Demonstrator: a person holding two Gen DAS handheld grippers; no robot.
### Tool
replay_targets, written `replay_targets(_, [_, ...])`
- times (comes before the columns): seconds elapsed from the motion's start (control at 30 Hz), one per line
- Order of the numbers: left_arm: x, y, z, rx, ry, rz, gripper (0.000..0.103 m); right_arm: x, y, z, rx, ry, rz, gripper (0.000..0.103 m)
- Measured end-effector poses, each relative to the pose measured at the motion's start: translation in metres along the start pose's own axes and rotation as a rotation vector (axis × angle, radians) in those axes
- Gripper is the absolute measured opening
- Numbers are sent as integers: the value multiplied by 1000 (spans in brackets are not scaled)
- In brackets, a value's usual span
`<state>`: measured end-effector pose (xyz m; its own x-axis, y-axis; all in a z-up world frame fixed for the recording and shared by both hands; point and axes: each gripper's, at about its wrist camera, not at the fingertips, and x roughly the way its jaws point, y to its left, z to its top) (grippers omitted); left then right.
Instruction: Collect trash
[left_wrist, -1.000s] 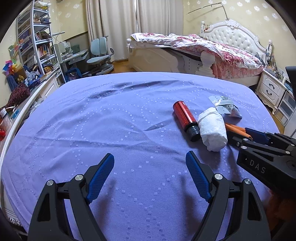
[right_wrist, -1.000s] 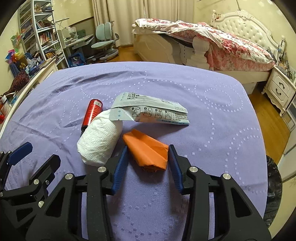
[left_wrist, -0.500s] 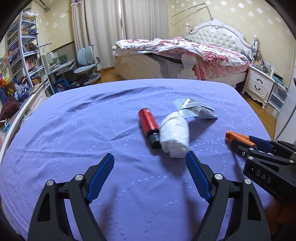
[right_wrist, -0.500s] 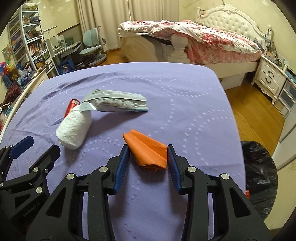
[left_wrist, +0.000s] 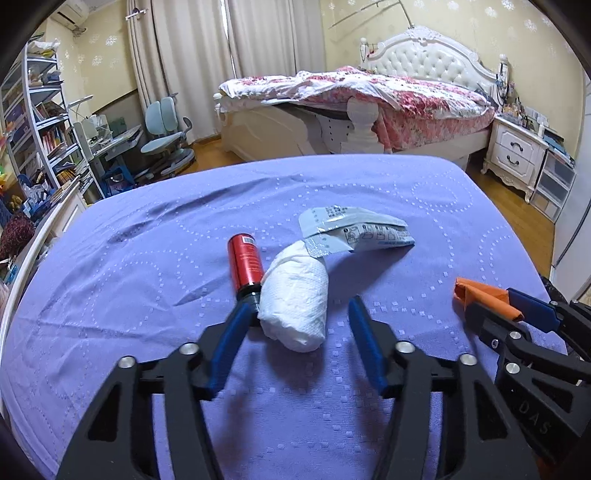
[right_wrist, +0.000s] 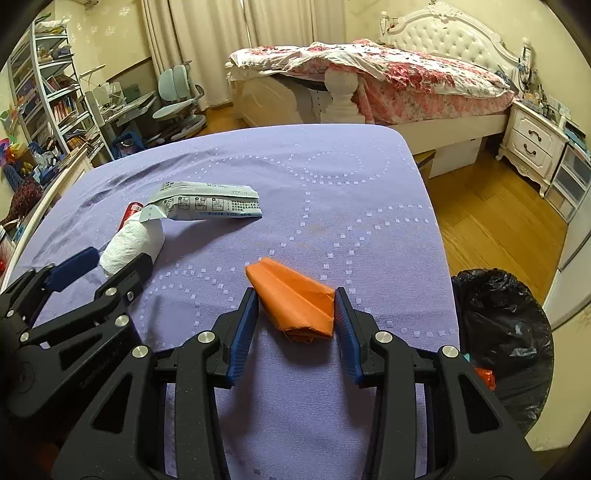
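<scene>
Nearest, we see the right gripper (right_wrist: 295, 314) pinching a creased orange paper wad (right_wrist: 293, 301) near the purple bedspread's (right_wrist: 332, 192) right edge, above a black-lined trash bin (right_wrist: 506, 332). The left gripper (left_wrist: 299, 325), spread, flanks a soft white tissue roll (left_wrist: 295, 299). Touching it lie a glossy red cylinder (left_wrist: 245, 264) and, farther, a crinkled printed packet (left_wrist: 358, 232).
</scene>
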<state>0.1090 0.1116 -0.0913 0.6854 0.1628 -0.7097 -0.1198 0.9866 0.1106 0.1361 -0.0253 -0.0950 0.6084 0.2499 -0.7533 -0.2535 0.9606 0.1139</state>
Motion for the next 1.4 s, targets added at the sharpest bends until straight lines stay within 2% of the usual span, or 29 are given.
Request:
replay_targets(0.1, [3,2,-1,-10,22,-7,33,0,0,0,2,-1,3,41])
replay_targets(0.23, [0,6,-4,-29,29,-39,31,0,0,0,2,0,2,41])
replay_targets(1.17, [-41,8,-46,-20,26,-116,31,-20,5,-27,-17,1,-9,41])
replay_targets(1.4, [-45,9,-50,-22,23,-116,30,-25,4,-33,-5,-3,-5,40])
